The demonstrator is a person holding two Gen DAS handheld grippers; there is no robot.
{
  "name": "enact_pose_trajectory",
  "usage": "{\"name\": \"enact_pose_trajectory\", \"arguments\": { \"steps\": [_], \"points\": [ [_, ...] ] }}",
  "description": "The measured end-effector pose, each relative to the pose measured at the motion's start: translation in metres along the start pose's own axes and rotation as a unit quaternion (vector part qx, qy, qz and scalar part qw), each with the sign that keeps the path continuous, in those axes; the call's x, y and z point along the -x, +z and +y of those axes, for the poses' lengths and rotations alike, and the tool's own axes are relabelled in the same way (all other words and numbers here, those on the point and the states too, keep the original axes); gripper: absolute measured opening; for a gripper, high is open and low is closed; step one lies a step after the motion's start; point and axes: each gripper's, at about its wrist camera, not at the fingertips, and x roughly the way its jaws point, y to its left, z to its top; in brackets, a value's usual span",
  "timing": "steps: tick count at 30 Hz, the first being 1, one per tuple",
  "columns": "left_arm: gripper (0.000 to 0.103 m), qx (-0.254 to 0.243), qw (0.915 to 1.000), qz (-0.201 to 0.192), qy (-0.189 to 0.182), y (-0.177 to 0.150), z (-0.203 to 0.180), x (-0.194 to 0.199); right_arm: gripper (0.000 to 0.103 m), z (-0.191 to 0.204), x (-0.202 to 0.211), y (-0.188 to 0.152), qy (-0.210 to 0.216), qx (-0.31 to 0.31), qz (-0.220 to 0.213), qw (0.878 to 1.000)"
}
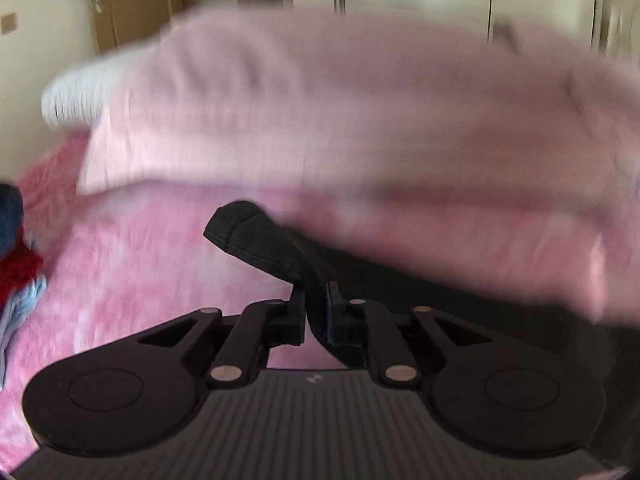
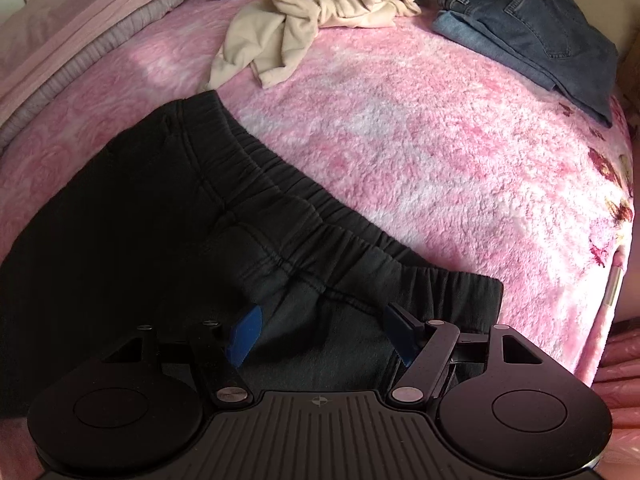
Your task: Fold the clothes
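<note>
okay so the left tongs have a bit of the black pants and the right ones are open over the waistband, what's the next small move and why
Probably close the right tongs on the black pants near the waistband. They are open over the fabric, while the left tongs are shut on a black fold, so the fold likely needs a second grip.

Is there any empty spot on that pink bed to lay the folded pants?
Yes: the pink blanket lies bare between the black pants, the beige garment and the jeans. The far edge is crowded.

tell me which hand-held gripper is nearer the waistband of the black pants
Right. The right hand-held gripper sits open just short of the waistband; the left hand-held gripper is shut on another black fabric end.
</note>
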Motion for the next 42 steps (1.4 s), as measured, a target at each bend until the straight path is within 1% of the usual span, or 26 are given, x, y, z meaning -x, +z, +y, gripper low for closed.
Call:
{"name": "enact_pose_trajectory", "arguments": {
  "steps": [1, 3, 6, 7, 8, 10, 11, 13, 16, 18, 19, 21, 25, 27, 29, 31, 32, 33, 34, 36, 39, 41, 42],
  "points": [
    [0.015, 0.003, 1.0, -0.006, -0.001, -0.006, 0.002, 0.003, 0.071, 0.002, 0.0, -0.002, 0.0, 0.006, 0.001, 1.0],
    [0.019, 0.012, 0.9995, -0.027, -0.003, -0.016, 0.007, 0.012, 0.071, 0.0, 0.0, -0.004, 0.005, 0.017, 0.002, 1.0],
    [0.02, 0.059, 0.9981, -0.014, -0.011, -0.021, 0.023, 0.036, 0.071, -0.001, 0.0, -0.008, 0.014, 0.032, 0.003, 0.999],
    [0.02, 0.067, 0.9977, -0.005, -0.006, -0.025, 0.031, 0.047, 0.071, -0.002, 0.0, -0.009, 0.017, 0.038, 0.004, 0.999],
    [0.02, 0.071, 0.9975, 0.002, 0.002, -0.029, 0.042, 0.057, 0.071, -0.003, 0.0, -0.01, 0.019, 0.043, 0.005, 0.999],
    [0.02, 0.089, 0.9956, 0.017, 0.023, -0.046, 0.07, 0.086, 0.071, -0.004, 0.0, -0.013, 0.025, 0.053, 0.006, 0.998],
    [0.02, 0.105, 0.9935, 0.026, 0.036, -0.057, 0.086, 0.102, 0.071, -0.005, 0.0, -0.014, 0.028, 0.059, 0.006, 0.998],
    [0.02, 0.141, 0.9867, 0.043, 0.069, -0.084, 0.118, 0.142, 0.071, -0.006, 0.001, -0.016, 0.033, 0.069, 0.007, 0.997],
    [0.024, 0.201, 0.9707, 0.059, 0.118, -0.132, 0.156, 0.212, 0.071, -0.02, 0.007, -0.017, 0.061, 0.072, 0.008, 0.996],
    [0.033, 0.254, 0.9542, 0.068, 0.142, -0.166, 0.173, 0.252, 0.071, -0.039, 0.012, -0.016, 0.077, 0.055, 0.009, 0.995],
    [0.034, 0.284, 0.9445, 0.072, 0.149, -0.183, 0.178, 0.269, 0.071, -0.049, 0.014, -0.015, 0.085, 0.047, 0.009, 0.995],
    [0.038, 0.339, 0.9258, 0.084, 0.144, -0.217, 0.18, 0.293, 0.071, -0.076, 0.018, -0.015, 0.102, 0.018, 0.016, 0.994],
    [0.038, 0.409, 0.8998, 0.097, 0.115, -0.255, 0.162, 0.298, 0.071, -0.123, 0.027, -0.018, 0.156, -0.042, 0.018, 0.987],
    [0.039, 0.435, 0.8905, 0.093, 0.097, -0.271, 0.148, 0.294, 0.071, -0.145, 0.032, -0.019, 0.162, -0.069, 0.015, 0.984],
    [0.039, 0.445, 0.8869, 0.086, 0.089, -0.278, 0.138, 0.285, 0.071, -0.165, 0.037, -0.021, 0.16, -0.096, 0.012, 0.982],
    [0.036, 0.446, 0.8856, 0.076, 0.104, -0.279, 0.131, 0.275, 0.071, -0.185, 0.039, -0.023, 0.159, -0.126, 0.014, 0.979],
    [0.025, 0.438, 0.8892, 0.07, 0.114, -0.276, 0.128, 0.272, 0.071, -0.192, 0.035, -0.027, 0.161, -0.146, 0.024, 0.976],
    [0.009, 0.423, 0.8956, 0.068, 0.119, -0.27, 0.127, 0.271, 0.071, -0.197, 0.031, -0.031, 0.165, -0.163, 0.03, 0.972],
    [0.007, 0.413, 0.9005, 0.068, 0.12, -0.265, 0.127, 0.27, 0.071, -0.2, 0.027, -0.034, 0.171, -0.176, 0.032, 0.969],
    [0.003, 0.408, 0.9048, 0.058, 0.108, -0.258, 0.132, 0.276, 0.071, -0.202, 0.02, -0.04, 0.18, -0.198, 0.035, 0.963],
    [0.003, 0.35, 0.9332, 0.016, 0.08, -0.233, 0.132, 0.299, 0.071, -0.192, 0.012, -0.044, 0.181, -0.202, 0.037, 0.962],
    [0.004, 0.311, 0.9481, -0.007, 0.067, -0.221, 0.134, 0.311, 0.071, -0.185, 0.007, -0.046, 0.182, -0.204, 0.038, 0.961],
    [0.005, 0.291, 0.9546, -0.019, 0.061, -0.215, 0.135, 0.318, 0.062, -0.182, 0.004, -0.047, 0.182, -0.206, 0.039, 0.961]
  ]
}}
